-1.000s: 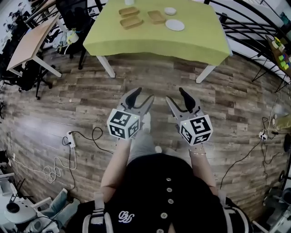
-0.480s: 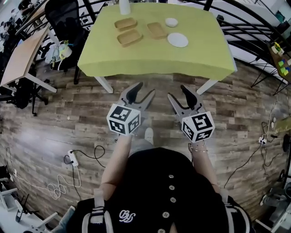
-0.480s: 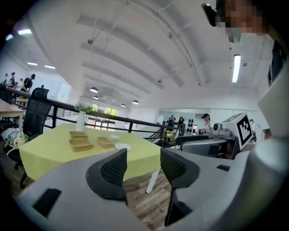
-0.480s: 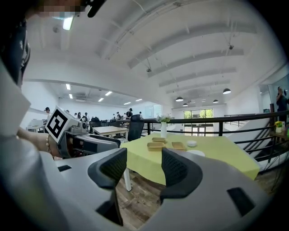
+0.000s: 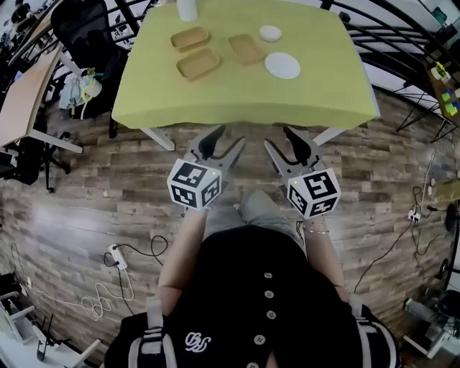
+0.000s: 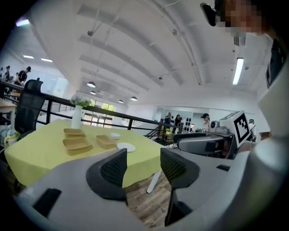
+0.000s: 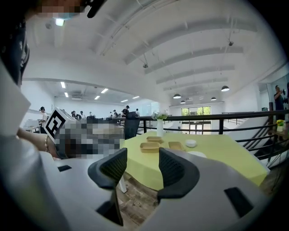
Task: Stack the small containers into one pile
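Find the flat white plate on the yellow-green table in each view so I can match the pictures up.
Head view: the white plate is near the top, right of centre, on the table.
Left gripper view: slightly left of centre, right of the tan trays.
Right gripper view: right of centre, only partly showing.
Shared landmark: the white vase at the table's far edge.
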`<state>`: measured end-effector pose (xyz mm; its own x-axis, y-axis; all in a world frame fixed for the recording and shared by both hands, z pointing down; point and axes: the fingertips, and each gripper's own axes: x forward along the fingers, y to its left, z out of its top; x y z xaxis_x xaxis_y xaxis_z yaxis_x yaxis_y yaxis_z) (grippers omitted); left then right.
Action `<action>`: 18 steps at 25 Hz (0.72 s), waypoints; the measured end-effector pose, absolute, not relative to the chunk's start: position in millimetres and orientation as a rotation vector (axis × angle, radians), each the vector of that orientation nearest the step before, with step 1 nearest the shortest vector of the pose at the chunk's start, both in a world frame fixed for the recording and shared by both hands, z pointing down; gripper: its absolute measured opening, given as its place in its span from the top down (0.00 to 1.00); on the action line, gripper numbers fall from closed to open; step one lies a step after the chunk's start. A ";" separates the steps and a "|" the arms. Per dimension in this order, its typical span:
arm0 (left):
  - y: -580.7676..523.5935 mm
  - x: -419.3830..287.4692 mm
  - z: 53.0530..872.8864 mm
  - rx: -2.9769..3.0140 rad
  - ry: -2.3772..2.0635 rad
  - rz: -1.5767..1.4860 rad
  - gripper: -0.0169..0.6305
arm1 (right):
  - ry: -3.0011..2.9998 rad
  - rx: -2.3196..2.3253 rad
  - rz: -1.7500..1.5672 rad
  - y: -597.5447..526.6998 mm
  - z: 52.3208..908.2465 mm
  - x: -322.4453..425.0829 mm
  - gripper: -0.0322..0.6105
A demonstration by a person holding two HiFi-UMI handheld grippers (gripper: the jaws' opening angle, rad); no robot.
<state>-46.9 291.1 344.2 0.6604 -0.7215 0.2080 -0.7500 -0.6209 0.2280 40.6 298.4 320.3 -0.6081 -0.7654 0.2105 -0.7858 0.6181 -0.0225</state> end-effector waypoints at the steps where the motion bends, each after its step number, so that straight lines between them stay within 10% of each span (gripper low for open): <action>1: 285.9 -47.5 347.4 2.576 -1.175 0.142 0.62 | -2.659 1.280 0.178 292.2 323.2 40.0 0.59; 18: 106.6 -63.3 365.7 2.474 -1.268 0.169 0.62 | -2.693 1.161 0.213 92.0 340.0 31.3 0.59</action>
